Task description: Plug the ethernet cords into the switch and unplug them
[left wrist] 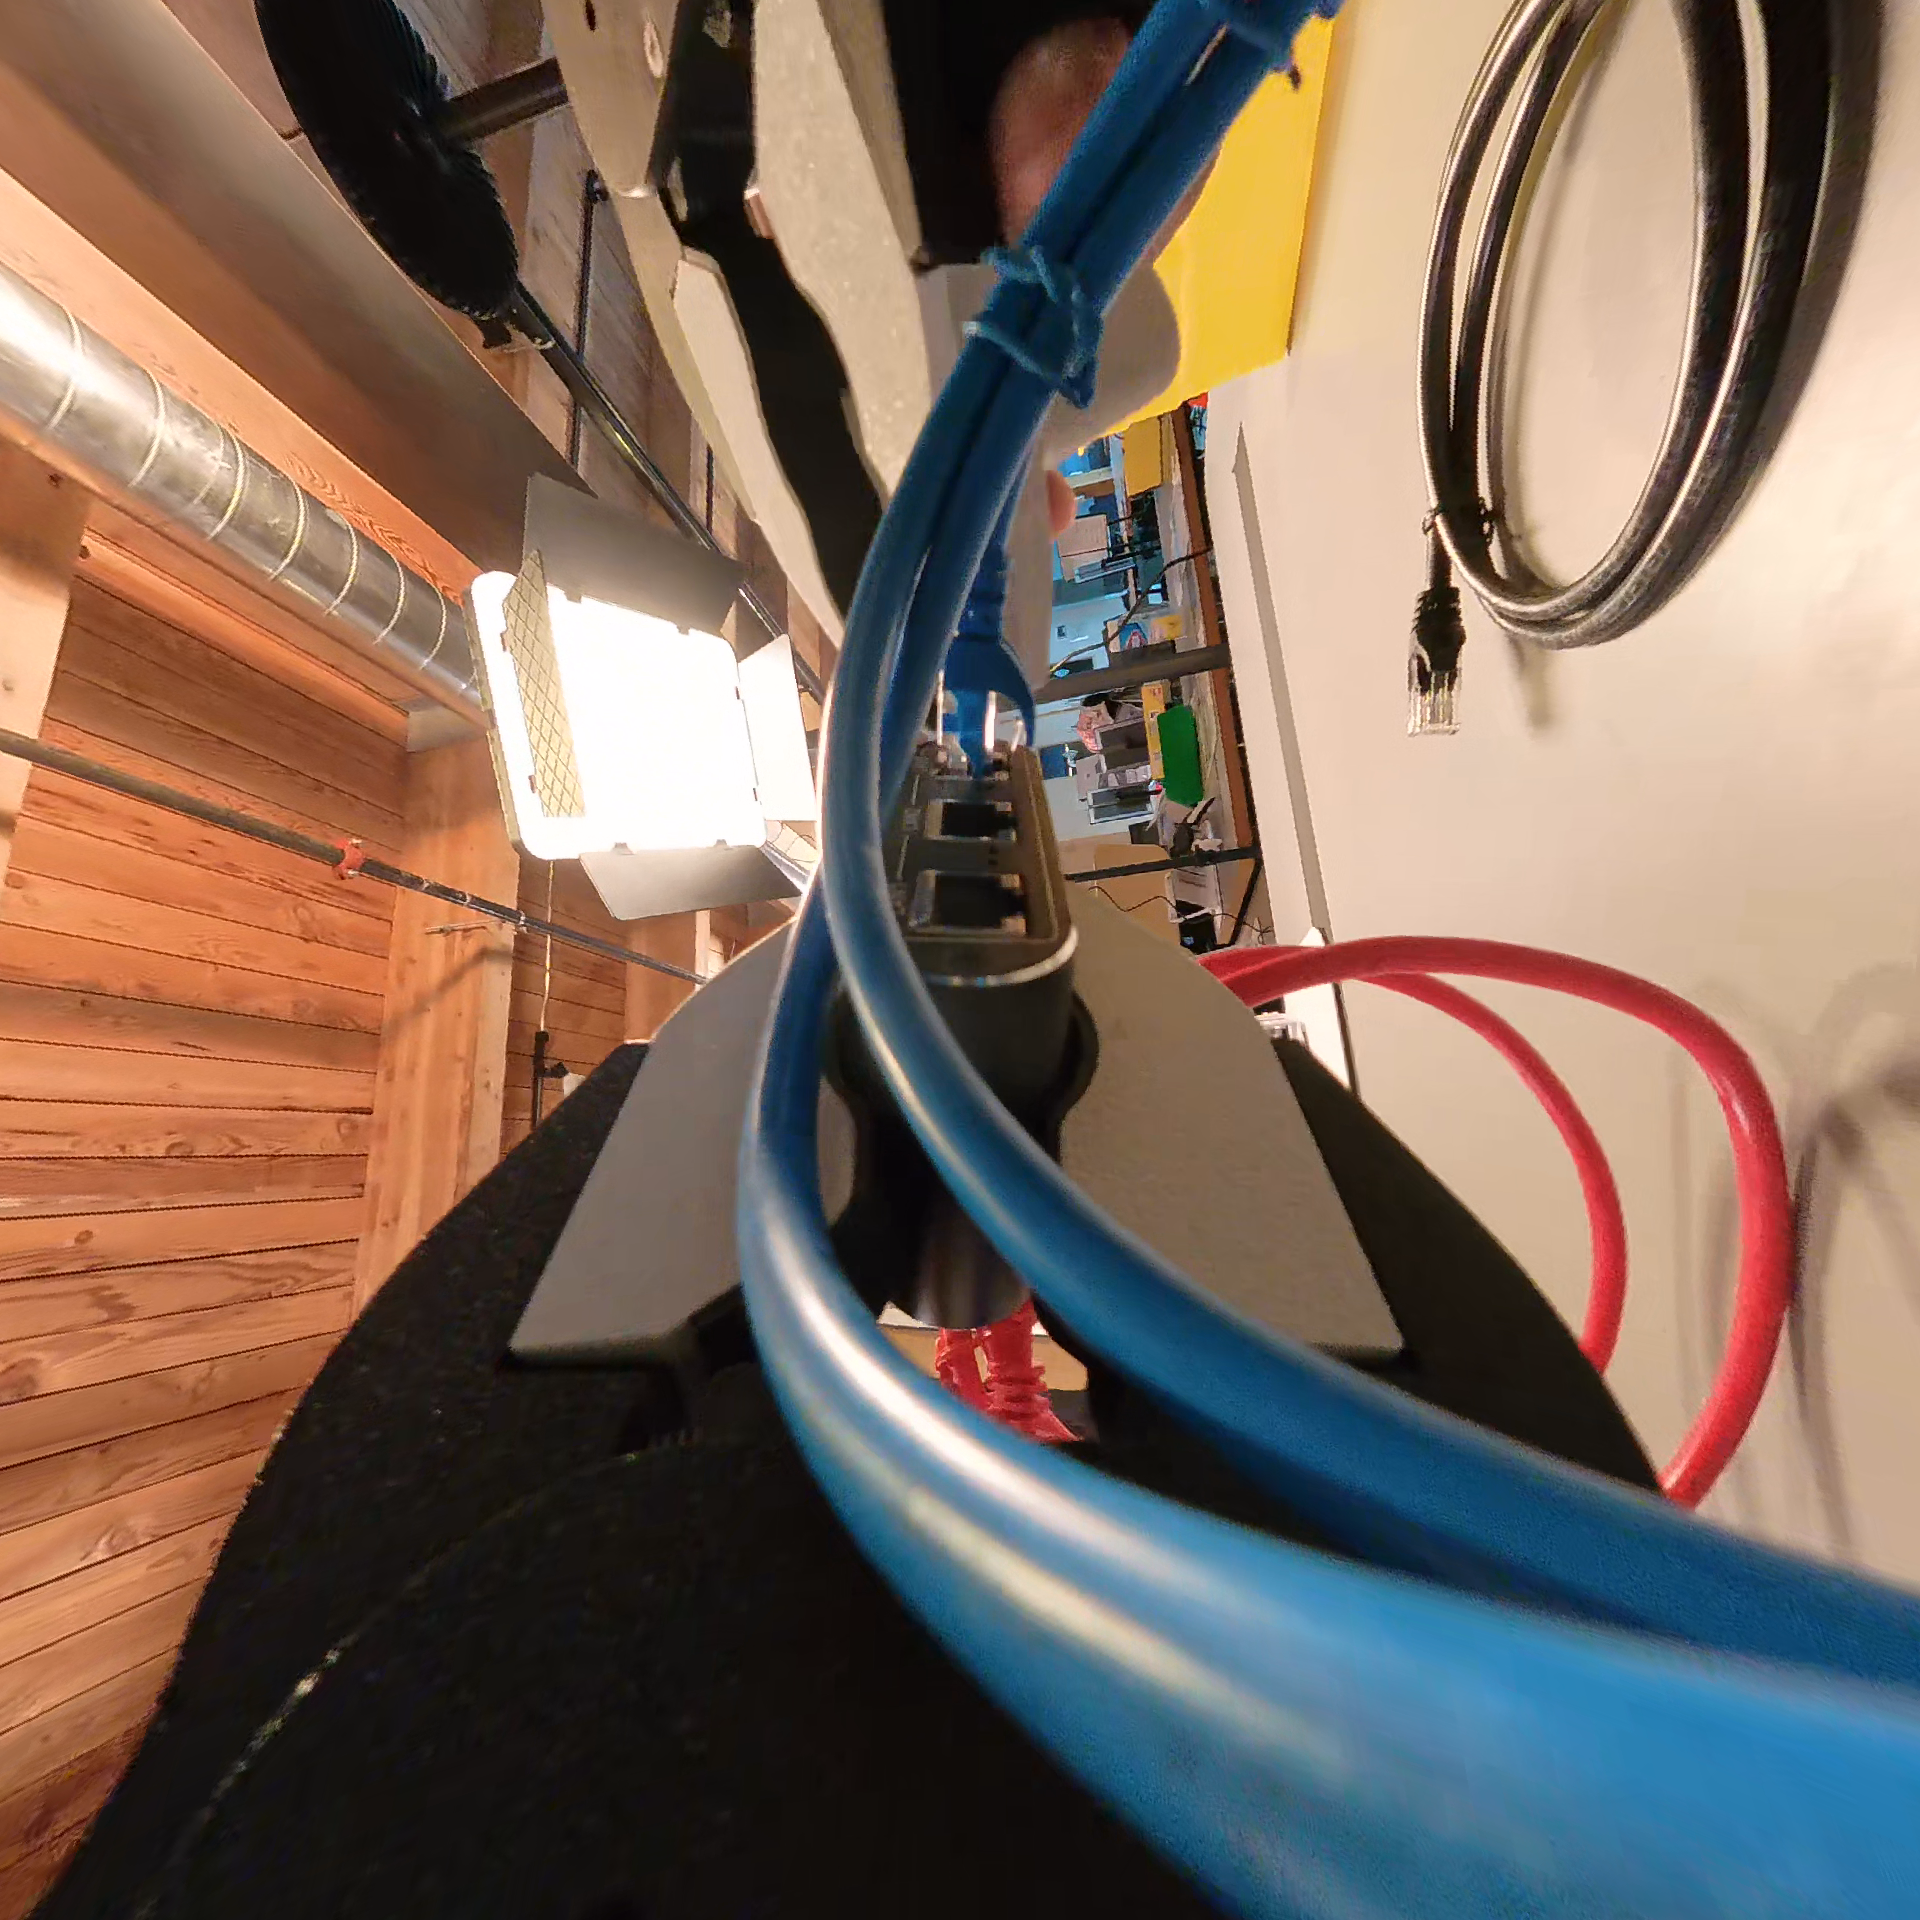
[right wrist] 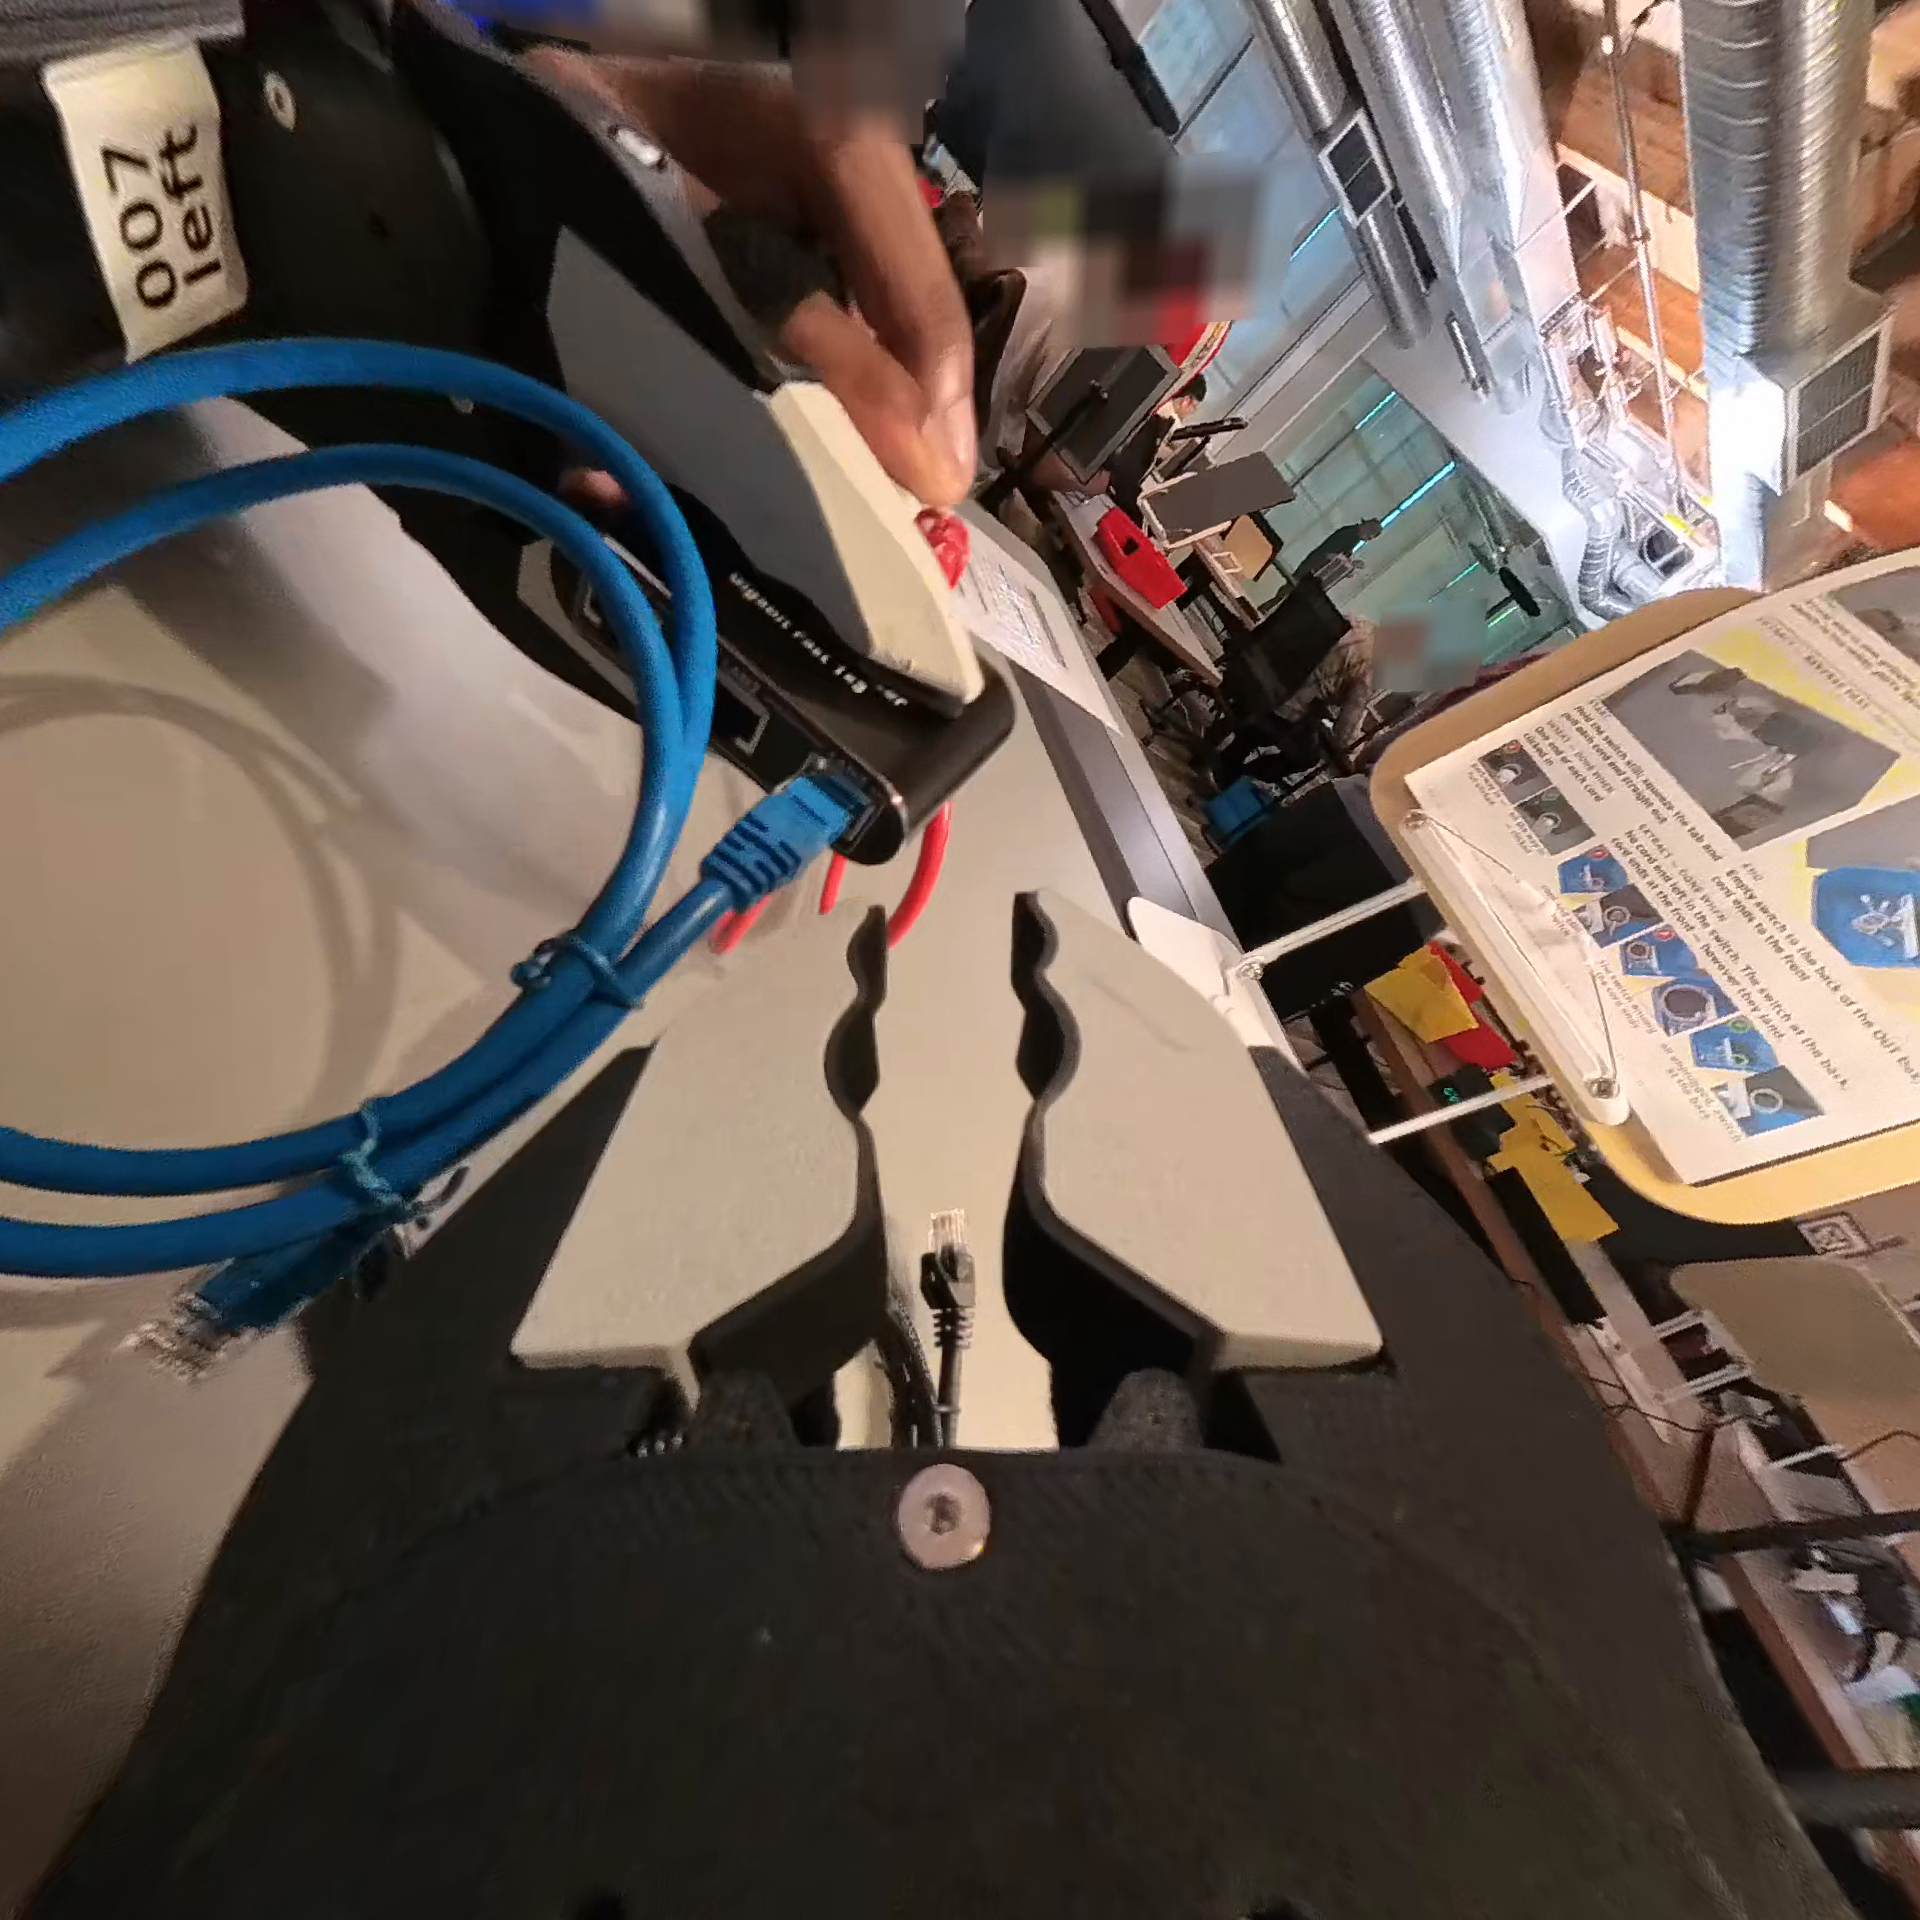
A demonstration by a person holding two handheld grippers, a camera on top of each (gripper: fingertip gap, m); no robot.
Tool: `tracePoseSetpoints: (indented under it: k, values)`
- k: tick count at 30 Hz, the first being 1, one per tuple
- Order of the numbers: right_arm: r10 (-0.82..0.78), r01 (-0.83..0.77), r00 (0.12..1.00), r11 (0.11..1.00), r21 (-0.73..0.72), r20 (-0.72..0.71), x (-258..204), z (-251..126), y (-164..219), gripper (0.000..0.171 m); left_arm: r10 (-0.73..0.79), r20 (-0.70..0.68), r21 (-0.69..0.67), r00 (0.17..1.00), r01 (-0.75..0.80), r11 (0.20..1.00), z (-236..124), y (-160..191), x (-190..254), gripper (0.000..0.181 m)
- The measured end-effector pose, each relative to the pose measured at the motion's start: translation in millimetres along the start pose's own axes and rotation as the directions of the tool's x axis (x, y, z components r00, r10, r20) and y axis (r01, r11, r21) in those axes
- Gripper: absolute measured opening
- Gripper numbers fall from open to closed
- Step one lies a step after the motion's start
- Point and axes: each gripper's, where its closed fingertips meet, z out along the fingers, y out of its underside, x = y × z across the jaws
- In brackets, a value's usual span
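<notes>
Tabletop (right wrist: pixel 156 883): we see a pale grey surface.
On it: we find a coiled black cord (left wrist: pixel 1621 312) and red cord (left wrist: pixel 1662 1091) loops, well apart.

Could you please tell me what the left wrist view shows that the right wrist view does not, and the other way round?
Only the left wrist view shows the lit studio lamp, the wooden wall and the whole coiled black cable.

Only the right wrist view shows the open right gripper with nothing between its fingers, the instruction sheet on its stand, and the blue cable's loose end.

Both show the switch clamped in the left gripper, the blue cable plugged into it, and the red cable.
</notes>
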Motion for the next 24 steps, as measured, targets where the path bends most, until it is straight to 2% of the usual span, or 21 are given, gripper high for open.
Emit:
tracePoseSetpoints:
  k: [5,12,17,22,24]
  values:
    - [-0.073,0.073,0.997,0.997,-0.016,0.007,-7,3,1,0.024,-0.024,-0.004,0.007,1.0,0.024,1.0,0,-1,0,0.029]
    - [-0.171,0.167,0.984,0.984,-0.067,-0.056,0,2,6,0.024,-0.036,-0.01,-0.007,0.999,0.036,0.999,0,3,0,0.03]
    - [-0.262,0.248,0.96,0.96,-0.128,-0.101,7,0,11,0.024,-0.151,-0.043,-0.036,0.988,0.15,0.988,2,11,3,0.027]
    - [-0.264,0.248,0.956,0.96,-0.128,-0.126,10,0,10,0.024,-0.177,-0.037,-0.036,0.983,0.176,0.984,1,13,0,0.027]
    - [-0.265,0.25,0.955,0.96,-0.127,-0.129,10,0,10,0.023,-0.265,-0.029,-0.028,0.964,0.265,0.964,2,12,-3,0.028]
